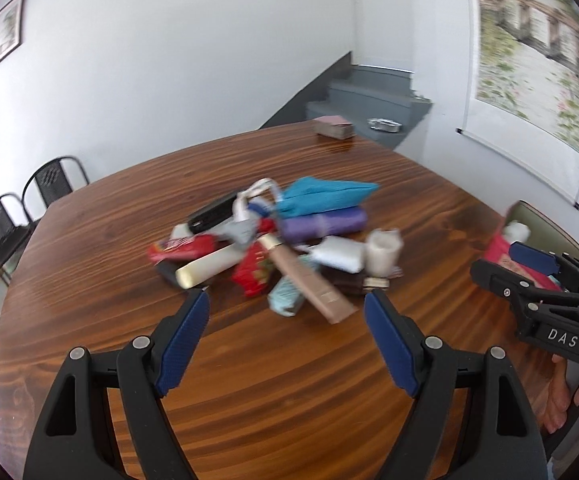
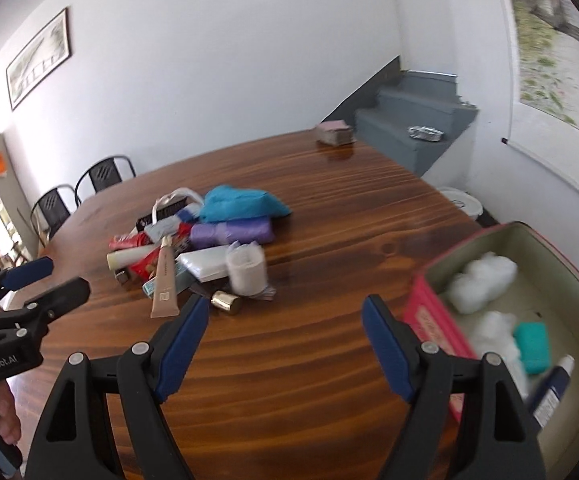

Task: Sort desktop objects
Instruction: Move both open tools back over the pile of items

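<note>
A heap of small items lies mid-table: a blue pouch (image 1: 321,196), a purple roll (image 1: 323,224), a beige tube (image 1: 305,284), a cream tube (image 1: 209,268), a red packet (image 1: 181,249) and a white roll (image 1: 385,252). My left gripper (image 1: 287,300) is open just short of the heap, nothing between its fingers. My right gripper (image 2: 285,308) is open too, above bare wood between the heap (image 2: 205,248) and a pink tin box (image 2: 437,320). The box holds white cotton (image 2: 481,280), a teal block (image 2: 533,346) and a dark blue tube (image 2: 551,394).
The round wooden table (image 1: 249,360) fills both views. A small brown stack (image 1: 333,126) sits at its far edge. Black chairs (image 1: 49,180) stand at the left, grey stairs (image 1: 369,96) behind, a white bucket (image 2: 463,202) on the floor at the right.
</note>
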The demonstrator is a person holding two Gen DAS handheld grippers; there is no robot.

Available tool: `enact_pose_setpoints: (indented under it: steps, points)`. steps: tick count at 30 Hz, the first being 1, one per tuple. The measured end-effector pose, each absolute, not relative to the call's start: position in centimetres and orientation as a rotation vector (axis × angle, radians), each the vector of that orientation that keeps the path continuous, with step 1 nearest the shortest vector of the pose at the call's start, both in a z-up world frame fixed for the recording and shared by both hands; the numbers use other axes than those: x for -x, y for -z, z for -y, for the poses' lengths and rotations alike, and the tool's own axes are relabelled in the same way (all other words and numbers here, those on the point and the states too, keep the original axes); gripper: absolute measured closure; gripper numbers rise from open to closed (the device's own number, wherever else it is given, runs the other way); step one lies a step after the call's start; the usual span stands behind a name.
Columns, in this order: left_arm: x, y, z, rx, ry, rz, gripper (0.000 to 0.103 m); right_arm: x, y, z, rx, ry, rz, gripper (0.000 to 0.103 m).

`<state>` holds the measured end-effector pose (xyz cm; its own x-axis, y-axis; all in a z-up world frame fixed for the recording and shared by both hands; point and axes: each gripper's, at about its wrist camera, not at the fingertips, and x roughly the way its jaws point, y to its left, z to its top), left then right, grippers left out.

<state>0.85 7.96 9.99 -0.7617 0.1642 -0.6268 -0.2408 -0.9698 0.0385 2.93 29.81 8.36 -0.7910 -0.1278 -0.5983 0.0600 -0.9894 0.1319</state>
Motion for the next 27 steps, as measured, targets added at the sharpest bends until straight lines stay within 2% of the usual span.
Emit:
enact_pose_setpoints:
  steps: [12, 27]
  points:
    - [2.0, -8.1, -4.2, 1.052, -2.781, -0.115, 0.02, 2.2, -7.8, -26.6, -1.04, 2.838, 0.027, 0.021]
    - [4.8, -5.9, 2.0, 1.181, -2.837, 0.126, 0.02, 3.1, -5.7, -28.1, -1.038, 2.814, 0.217, 0.021]
